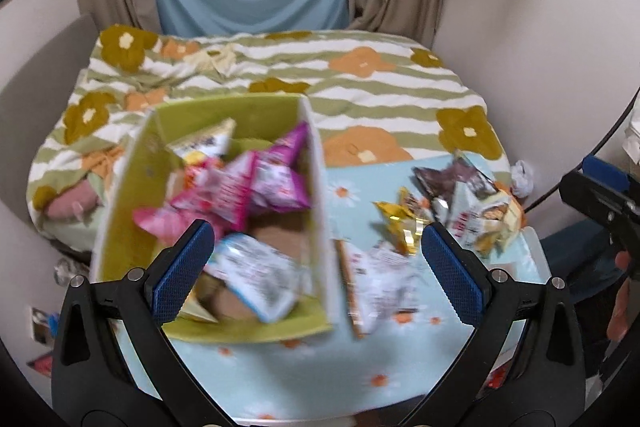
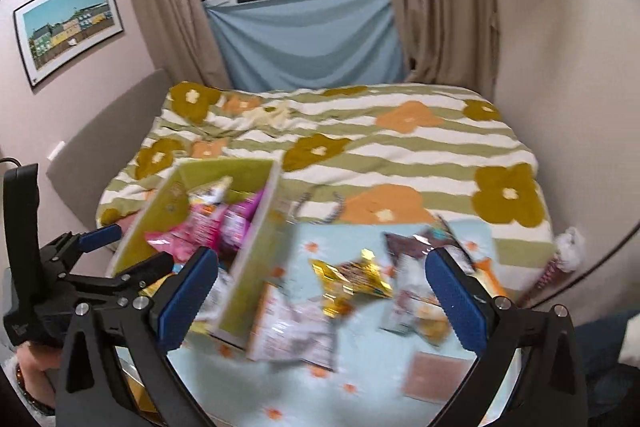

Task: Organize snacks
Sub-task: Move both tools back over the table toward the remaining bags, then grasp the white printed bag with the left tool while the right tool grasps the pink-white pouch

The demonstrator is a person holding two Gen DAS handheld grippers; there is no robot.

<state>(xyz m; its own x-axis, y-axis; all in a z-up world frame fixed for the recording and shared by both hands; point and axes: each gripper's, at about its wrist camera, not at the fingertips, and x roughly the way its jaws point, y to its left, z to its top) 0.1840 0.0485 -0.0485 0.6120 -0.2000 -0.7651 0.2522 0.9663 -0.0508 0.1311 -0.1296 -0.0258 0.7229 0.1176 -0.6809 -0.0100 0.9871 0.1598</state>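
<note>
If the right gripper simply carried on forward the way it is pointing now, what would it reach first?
Most likely the gold snack packet, which lies on the light-blue floral cloth roughly midway between the open right gripper's fingers. The white packet beside the green box sits close too; blur and fisheye make depth uncertain.

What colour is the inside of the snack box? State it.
Yellow-green inside the snack box, clearest in the left wrist view.

Daisy-print table [image 1: 304, 379] — green box [image 1: 120, 227]; loose snack packets [image 1: 472, 203] beside it
</note>
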